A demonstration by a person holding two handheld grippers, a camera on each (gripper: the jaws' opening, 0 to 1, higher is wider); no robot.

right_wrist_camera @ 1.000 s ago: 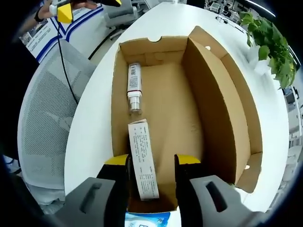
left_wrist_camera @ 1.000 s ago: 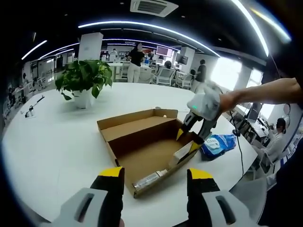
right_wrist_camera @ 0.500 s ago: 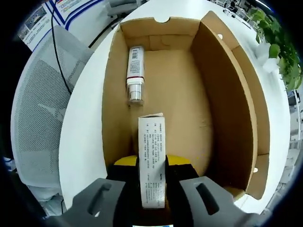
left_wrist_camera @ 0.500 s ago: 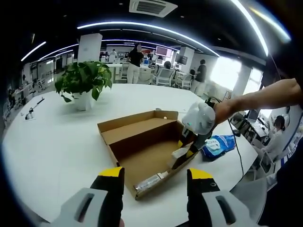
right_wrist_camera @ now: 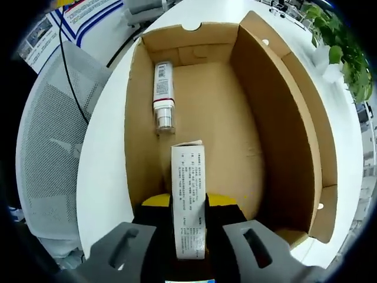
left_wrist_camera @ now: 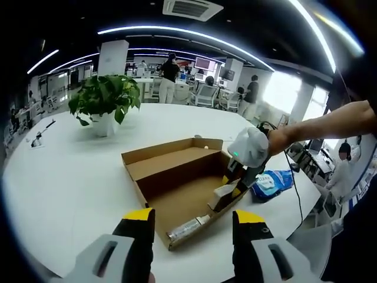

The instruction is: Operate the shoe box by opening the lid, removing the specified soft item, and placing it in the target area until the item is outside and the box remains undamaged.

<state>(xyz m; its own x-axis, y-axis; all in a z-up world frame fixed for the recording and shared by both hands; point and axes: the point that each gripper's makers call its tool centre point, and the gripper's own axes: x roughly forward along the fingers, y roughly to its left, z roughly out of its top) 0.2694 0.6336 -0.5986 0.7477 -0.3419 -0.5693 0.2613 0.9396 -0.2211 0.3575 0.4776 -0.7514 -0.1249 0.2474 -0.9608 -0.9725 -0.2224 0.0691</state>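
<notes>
Your right gripper (right_wrist_camera: 188,203) pinched a slim white carton (right_wrist_camera: 188,194) in its jaws inside the open shoe box (right_wrist_camera: 283,118) on the white bench (left_wrist_camera: 70,177), beside a tube (right_wrist_camera: 162,94), while your left gripper (left_wrist_camera: 191,221) hovered with jaws spread.

An open-plan office: long curved ceiling light strips (left_wrist_camera: 177,32), a square ceiling air-conditioning vent (left_wrist_camera: 192,7), desks with computer monitors (left_wrist_camera: 203,63), grey mesh office chair (right_wrist_camera: 50,153), people standing about.
</notes>
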